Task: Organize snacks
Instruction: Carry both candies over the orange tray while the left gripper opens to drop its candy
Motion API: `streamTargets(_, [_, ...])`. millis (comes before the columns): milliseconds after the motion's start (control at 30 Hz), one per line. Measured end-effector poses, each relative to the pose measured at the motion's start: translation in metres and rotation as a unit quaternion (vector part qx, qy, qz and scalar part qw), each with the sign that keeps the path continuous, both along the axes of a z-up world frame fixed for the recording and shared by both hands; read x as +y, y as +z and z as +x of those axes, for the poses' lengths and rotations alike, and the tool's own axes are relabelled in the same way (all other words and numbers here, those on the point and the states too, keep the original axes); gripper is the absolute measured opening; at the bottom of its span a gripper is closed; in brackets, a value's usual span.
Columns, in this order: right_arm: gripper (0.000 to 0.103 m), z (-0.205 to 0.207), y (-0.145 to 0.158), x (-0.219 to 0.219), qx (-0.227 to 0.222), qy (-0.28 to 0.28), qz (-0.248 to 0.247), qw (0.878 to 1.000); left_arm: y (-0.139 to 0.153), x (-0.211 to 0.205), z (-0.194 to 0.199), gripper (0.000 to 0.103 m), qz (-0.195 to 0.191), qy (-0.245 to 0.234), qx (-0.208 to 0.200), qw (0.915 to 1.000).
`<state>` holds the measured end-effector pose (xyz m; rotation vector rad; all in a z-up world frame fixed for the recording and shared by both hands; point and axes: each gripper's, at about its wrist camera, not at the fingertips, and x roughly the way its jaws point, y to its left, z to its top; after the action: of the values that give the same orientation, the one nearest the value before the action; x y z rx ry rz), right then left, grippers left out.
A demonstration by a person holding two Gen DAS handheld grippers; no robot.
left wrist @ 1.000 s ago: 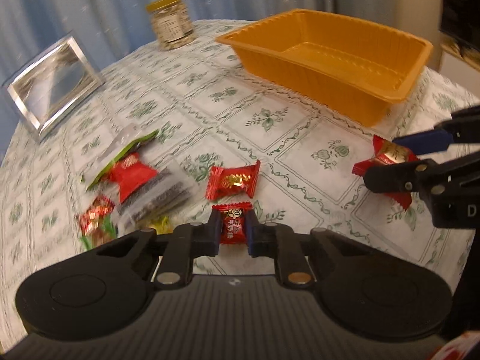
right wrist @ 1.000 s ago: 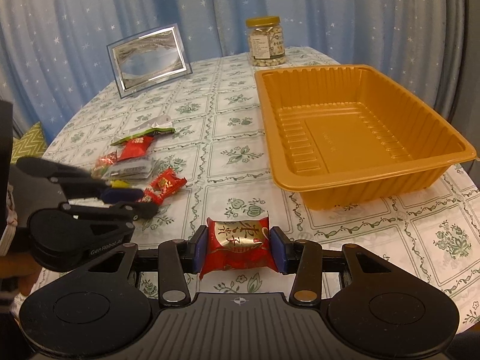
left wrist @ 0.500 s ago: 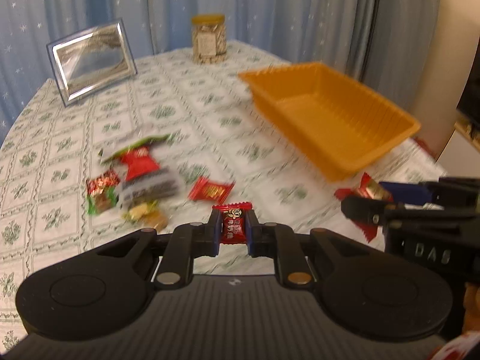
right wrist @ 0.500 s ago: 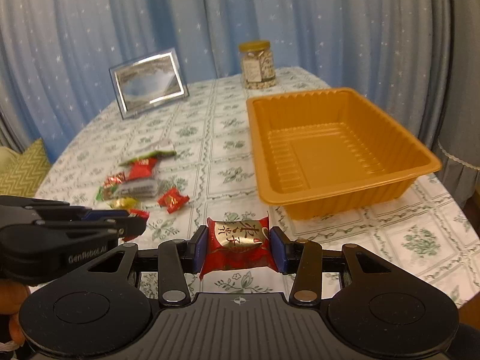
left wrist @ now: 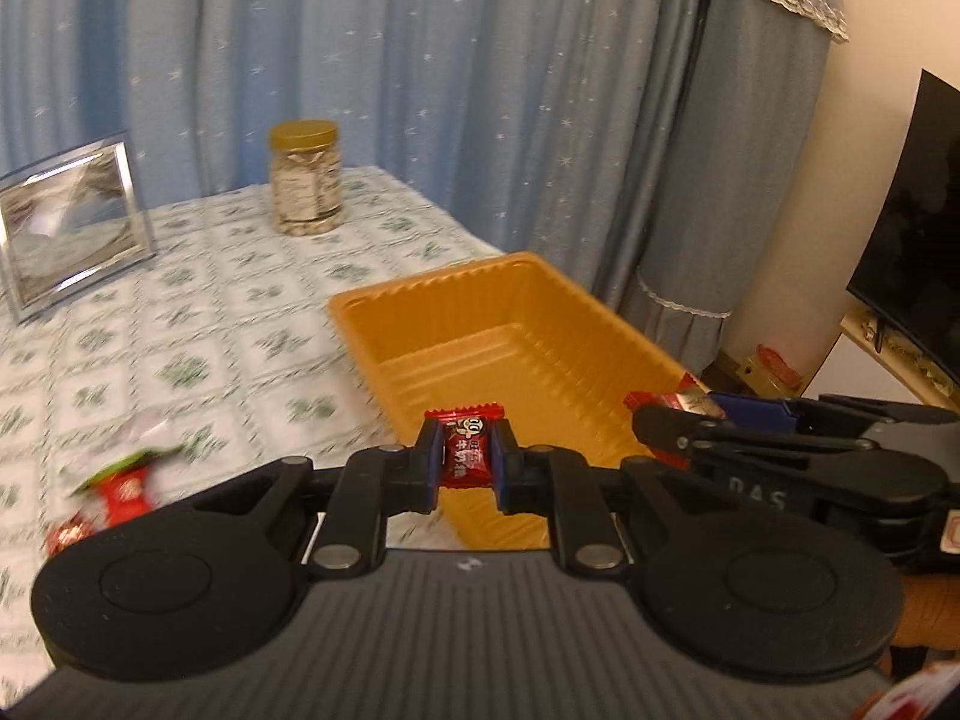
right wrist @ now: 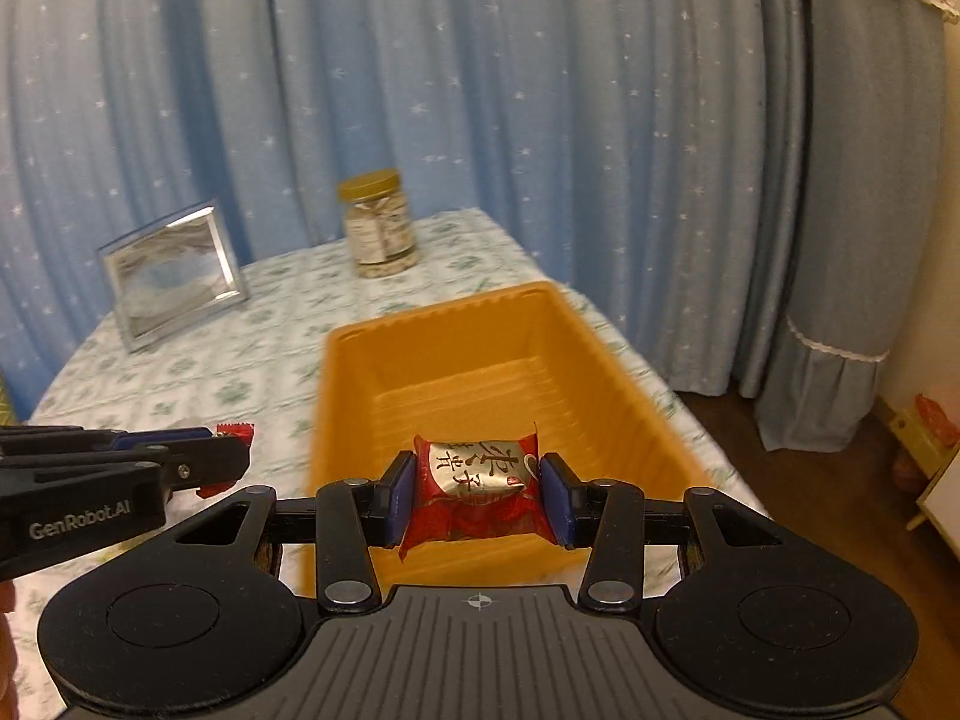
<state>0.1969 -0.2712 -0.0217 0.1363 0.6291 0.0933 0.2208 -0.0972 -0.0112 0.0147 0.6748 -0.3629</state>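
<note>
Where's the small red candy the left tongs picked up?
In the left wrist view, the small red candy is clamped in the left tongs, in front of the orange tray's near end.

Both tools have risen from low over the worktop and swung toward the orange tray [right wrist: 324, 420]. The left tool [left wrist: 465, 462], carrying its small red candy [left wrist: 467, 450], has left the snack pile [left wrist: 114, 486] near the worktop's left edge and now sits at the tray's near end. The right tool [right wrist: 477, 495], with its red-and-gold packet [right wrist: 477, 489], has moved from the worktop in front of the tray to above its near end.
</note>
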Motion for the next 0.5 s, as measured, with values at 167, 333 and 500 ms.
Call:
streamTargets(167, [0.045,0.019,-0.007,-0.017,0.008,-0.009,-0.008,1.000,-0.005,-0.023,0.023,0.015,0.000,-0.013,0.004,0.9999])
streamTargets(333, [0.044,0.029,-0.015,-0.029,0.016,-0.017,-0.003,1.000,-0.015,-0.036,0.036,0.018,0.000,-0.020,0.005,0.9998])
streamTargets(500, [0.045,0.031,-0.019,-0.036,0.022,-0.024,0.004,0.999,-0.022,-0.035,0.038,0.037,0.008,-0.018,0.006,0.9998])
